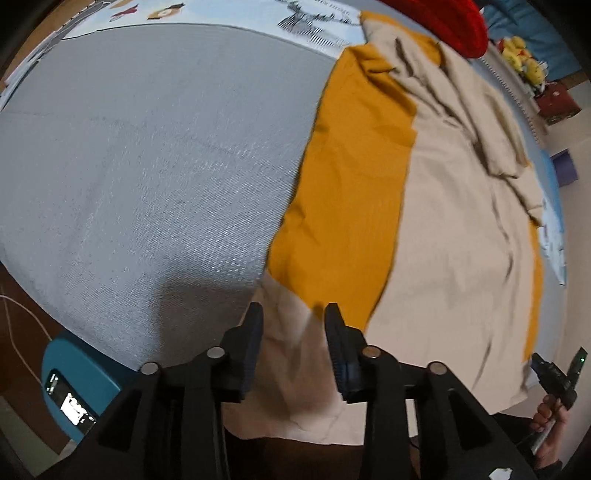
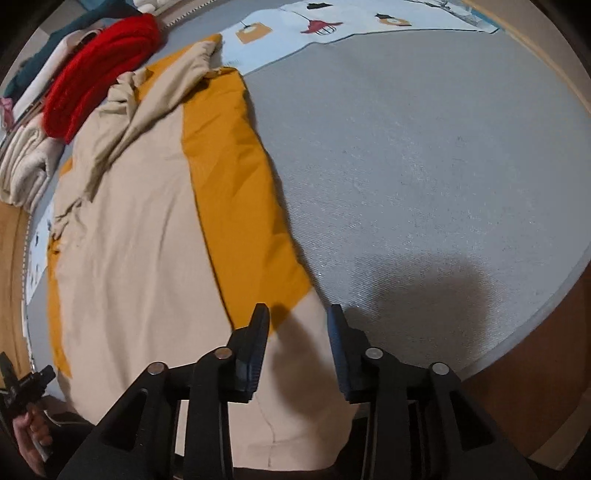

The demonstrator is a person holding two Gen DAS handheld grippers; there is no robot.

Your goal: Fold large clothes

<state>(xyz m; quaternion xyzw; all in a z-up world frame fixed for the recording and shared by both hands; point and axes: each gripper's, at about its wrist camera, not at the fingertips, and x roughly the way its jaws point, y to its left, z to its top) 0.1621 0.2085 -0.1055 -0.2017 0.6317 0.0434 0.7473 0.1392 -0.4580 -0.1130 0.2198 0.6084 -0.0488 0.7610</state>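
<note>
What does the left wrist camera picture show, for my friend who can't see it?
A big beige and mustard-yellow garment lies spread on a grey mat, and the open left claw hovers over its near beige corner. A red knitted thing sits at the far end.

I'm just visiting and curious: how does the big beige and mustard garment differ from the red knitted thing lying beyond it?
The beige and mustard-yellow garment is spread out mostly flat across the grey mat; the red knitted item lies bunched in a thick roll. The garment has two colours in long panels; the red one is a single colour. The garment looks far larger. Both are soft textiles, and neither open hand-held gripper holds them.
</note>
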